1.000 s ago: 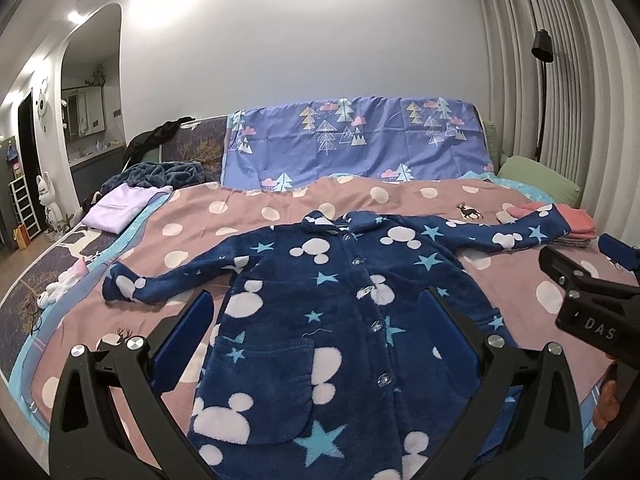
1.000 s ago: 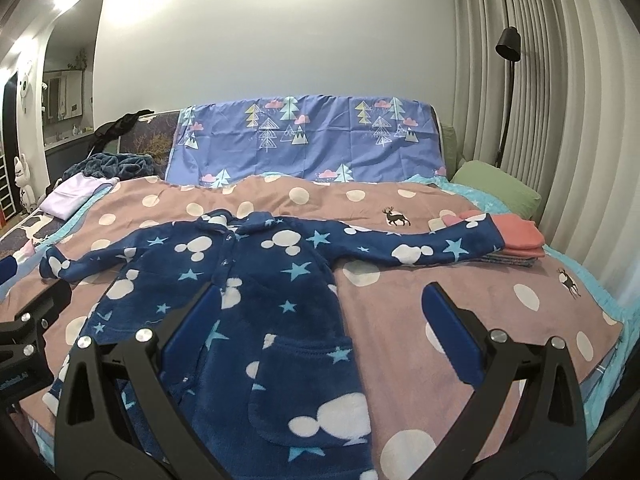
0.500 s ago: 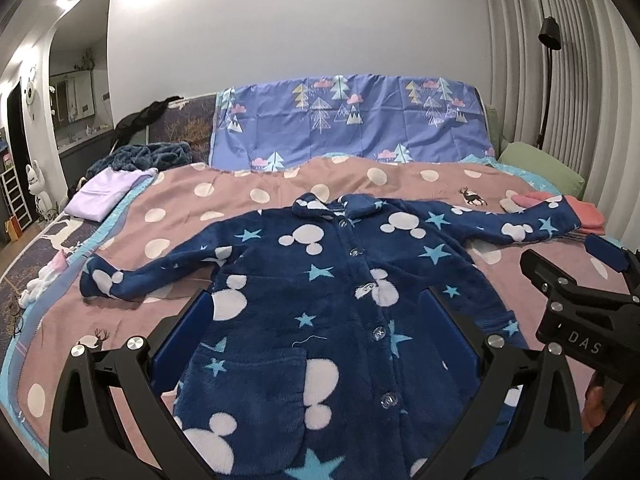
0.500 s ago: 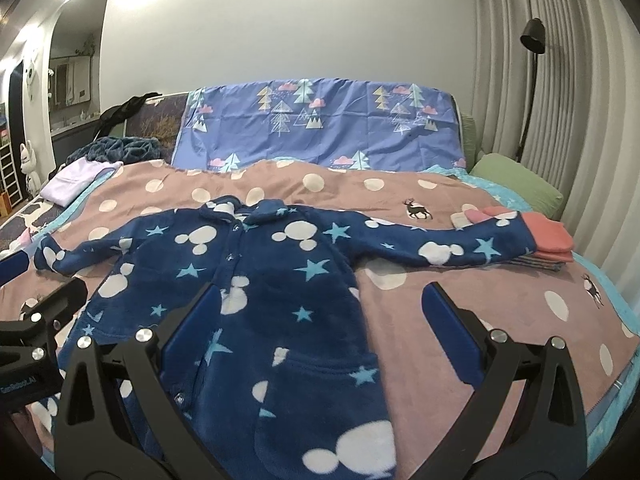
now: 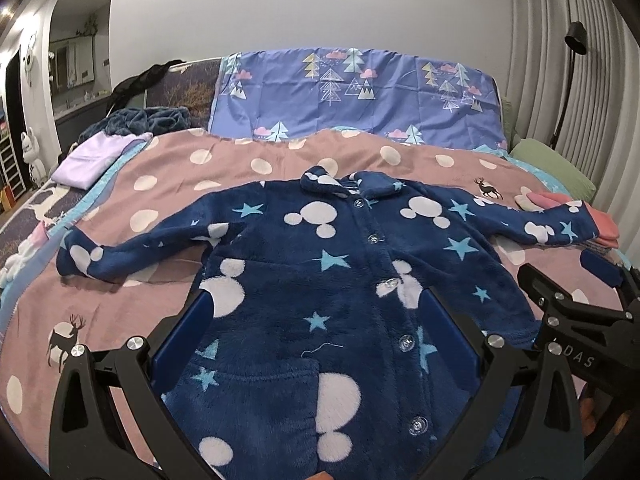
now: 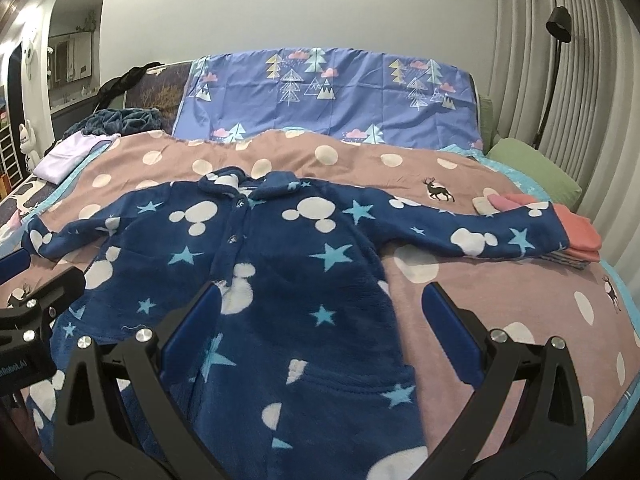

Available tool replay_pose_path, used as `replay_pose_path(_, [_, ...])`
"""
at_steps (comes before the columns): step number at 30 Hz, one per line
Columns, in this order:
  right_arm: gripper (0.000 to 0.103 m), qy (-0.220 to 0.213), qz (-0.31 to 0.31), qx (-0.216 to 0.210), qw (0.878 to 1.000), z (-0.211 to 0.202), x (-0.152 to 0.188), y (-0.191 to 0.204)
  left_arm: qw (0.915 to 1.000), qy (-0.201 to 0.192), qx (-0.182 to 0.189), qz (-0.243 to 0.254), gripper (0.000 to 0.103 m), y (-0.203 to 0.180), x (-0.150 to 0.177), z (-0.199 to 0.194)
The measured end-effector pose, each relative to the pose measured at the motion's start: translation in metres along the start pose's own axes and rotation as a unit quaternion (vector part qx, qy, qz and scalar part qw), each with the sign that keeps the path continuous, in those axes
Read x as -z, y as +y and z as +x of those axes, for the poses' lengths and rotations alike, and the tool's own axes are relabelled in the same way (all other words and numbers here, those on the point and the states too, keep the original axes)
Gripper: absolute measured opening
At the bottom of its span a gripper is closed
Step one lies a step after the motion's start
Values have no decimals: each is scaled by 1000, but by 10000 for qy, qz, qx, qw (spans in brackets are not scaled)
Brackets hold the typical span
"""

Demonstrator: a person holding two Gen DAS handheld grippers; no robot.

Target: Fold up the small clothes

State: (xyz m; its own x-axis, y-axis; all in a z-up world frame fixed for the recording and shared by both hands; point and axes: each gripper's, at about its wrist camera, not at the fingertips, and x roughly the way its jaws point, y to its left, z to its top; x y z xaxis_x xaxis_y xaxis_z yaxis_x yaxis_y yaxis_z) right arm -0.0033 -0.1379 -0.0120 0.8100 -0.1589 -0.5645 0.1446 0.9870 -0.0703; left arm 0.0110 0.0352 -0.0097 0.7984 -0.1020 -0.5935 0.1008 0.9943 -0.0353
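Left wrist view first: the left gripper hangs low over the near edge of the bed, fingers spread wide and holding nothing. Between them lies the fleece robe, navy with stars and white mouse heads, front up and buttoned, collar toward the far edge. Its left sleeve runs out toward the bed's left edge; the other sleeve reaches right until its cuff meets the folded stack of pink clothes near the right edge. The right gripper shows at the right of this view, beside the robe's hem side.

Over to the right wrist view: the right gripper is also spread, empty, hovering above the robe's right half near the pocket. The right sleeve lies straight across the dotted bedspread, cuff just touching the folded stack. The left gripper peeks in at the left edge.

My read: the garment is laid out flat and no fold is made yet, so this is the approach to the first grasp. Next move looks like each tool pinching a sleeve or shoulder and carrying it inward over the chest. Thick pile, so it will want a deep bite, and care is needed not to drag the pink stack along.
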Motion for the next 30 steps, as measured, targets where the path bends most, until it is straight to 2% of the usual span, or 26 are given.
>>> replay_pose_path(8, [101, 56, -19, -15, 10000, 9, 1, 6, 9997, -109, 85, -211, 102, 9, 0, 8])
replay_pose_path(14, [101, -18, 87, -200, 9998, 9, 1, 3, 9997, 30, 70, -249, 102, 10, 1, 14])
replay_pose_path(21, [101, 48, 68, -172, 9998, 9, 5, 2, 9990, 177, 60, -397, 102, 13, 4, 19])
replay_pose_path(30, [101, 91, 50, -152, 9998, 10, 7, 2, 9987, 116, 116, -481, 102, 18, 8, 16])
